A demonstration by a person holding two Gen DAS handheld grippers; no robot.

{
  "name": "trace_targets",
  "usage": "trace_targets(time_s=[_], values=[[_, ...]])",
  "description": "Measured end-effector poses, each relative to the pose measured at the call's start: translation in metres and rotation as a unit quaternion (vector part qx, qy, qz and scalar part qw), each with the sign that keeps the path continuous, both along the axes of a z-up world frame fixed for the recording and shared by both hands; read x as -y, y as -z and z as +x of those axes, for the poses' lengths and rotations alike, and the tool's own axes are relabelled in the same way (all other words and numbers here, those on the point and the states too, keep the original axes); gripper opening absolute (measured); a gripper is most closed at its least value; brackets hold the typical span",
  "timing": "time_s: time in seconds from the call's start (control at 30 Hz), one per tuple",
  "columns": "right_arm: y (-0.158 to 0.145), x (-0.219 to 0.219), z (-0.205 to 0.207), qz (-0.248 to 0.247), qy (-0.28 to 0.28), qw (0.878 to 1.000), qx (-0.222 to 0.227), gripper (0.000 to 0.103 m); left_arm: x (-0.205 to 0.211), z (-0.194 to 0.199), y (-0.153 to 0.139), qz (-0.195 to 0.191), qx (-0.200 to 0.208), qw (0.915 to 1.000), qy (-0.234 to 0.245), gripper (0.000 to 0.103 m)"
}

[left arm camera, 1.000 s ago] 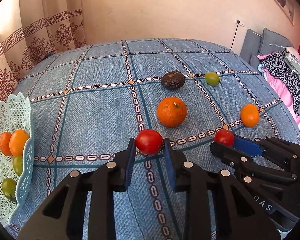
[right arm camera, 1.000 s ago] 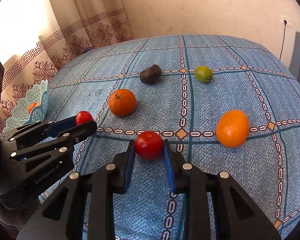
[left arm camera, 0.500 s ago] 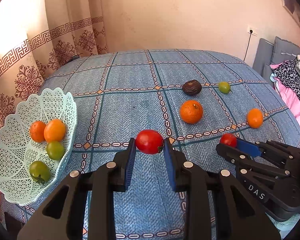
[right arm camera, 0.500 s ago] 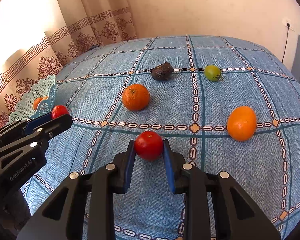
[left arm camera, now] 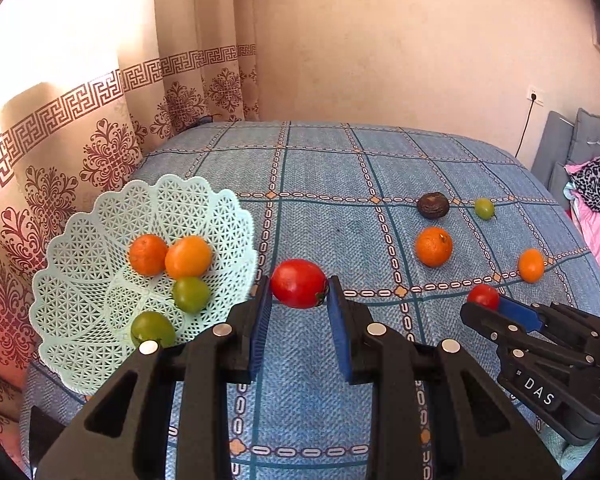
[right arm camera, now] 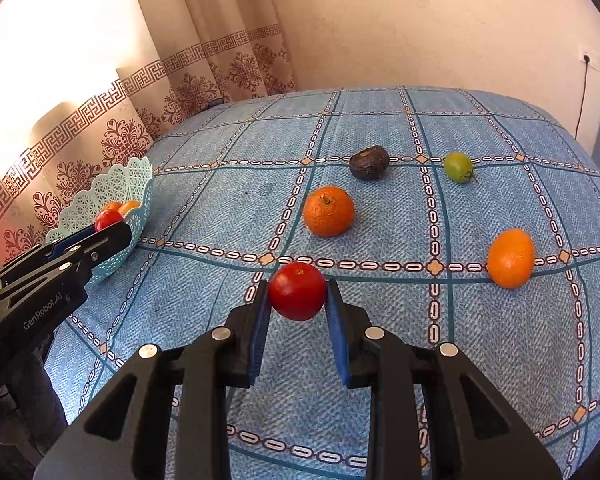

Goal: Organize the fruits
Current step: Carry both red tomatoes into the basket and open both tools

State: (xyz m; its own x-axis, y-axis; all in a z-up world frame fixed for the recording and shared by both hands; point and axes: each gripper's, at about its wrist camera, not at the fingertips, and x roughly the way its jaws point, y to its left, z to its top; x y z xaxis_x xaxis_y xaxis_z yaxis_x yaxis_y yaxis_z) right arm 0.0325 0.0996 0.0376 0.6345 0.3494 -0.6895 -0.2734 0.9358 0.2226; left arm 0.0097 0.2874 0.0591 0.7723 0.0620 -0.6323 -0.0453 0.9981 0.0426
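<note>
Two tomatoes (left arm camera: 298, 283) (right arm camera: 297, 296), four basket (left arm camera: 76, 344) fruits, four loose

Both cameras ride low over the bed (left arm camera: 320, 168), looking along their own fingers toward the far wall. The left one sits close beside the basket (left arm camera: 80, 320); the right one sees that basket (right arm camera: 100, 196) farther left. Both share the loose fruit beyond.

Red tomato (left arm camera: 299, 283) between blue pads (left arm camera: 260, 320). Another red tomato (right arm camera: 297, 296). Pale green lacy basket (left arm camera: 80, 272) with orange and green fruit. Blue bedspread (left arm camera: 332, 184) with checked lines. Beige curtain (left arm camera: 112, 120) with dark red swirls. One dark brown fruit (right arm camera: 369, 163).
</note>
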Motion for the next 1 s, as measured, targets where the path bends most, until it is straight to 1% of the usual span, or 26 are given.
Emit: trace_targets(time_s=[0.23,0.5,0.67,0.77,0.83,0.87,1.0], values=[[-0.011,-0.026,-0.004,0.004,-0.021,1.0,0.01,0.028,-0.041,-0.012,-0.012,0.011,0.025,0.9979,-0.058,0.029],[-0.024,-0.061,-0.006,0.006,-0.051,0.998,0.022,0.028,-0.09,-0.016,-0.013,0.003,0.027,0.9939,-0.107,0.029],[-0.029,-0.083,-0.007,0.005,-0.07,0.997,0.028,0.028,-0.11,-0.02,-0.012,0.002,0.027,0.9915,-0.127,0.029],[-0.032,-0.094,-0.007,0.006,-0.079,0.996,0.029,0.028,-0.118,-0.02,-0.01,-0.004,0.023,0.9905,-0.135,0.035],[-0.033,-0.101,-0.007,0.008,-0.084,0.996,0.028,0.028,-0.123,-0.022,-0.01,-0.008,0.026,0.9896,-0.141,0.053],[-0.034,-0.103,-0.007,0.009,-0.087,0.996,0.028,0.028,-0.124,-0.023,-0.01,-0.009,0.028,0.9891,-0.144,0.057],[-0.036,-0.116,-0.006,0.007,-0.098,0.995,0.031,0.028,-0.128,-0.027,-0.011,-0.011,0.032,0.9885,-0.148,0.058]])
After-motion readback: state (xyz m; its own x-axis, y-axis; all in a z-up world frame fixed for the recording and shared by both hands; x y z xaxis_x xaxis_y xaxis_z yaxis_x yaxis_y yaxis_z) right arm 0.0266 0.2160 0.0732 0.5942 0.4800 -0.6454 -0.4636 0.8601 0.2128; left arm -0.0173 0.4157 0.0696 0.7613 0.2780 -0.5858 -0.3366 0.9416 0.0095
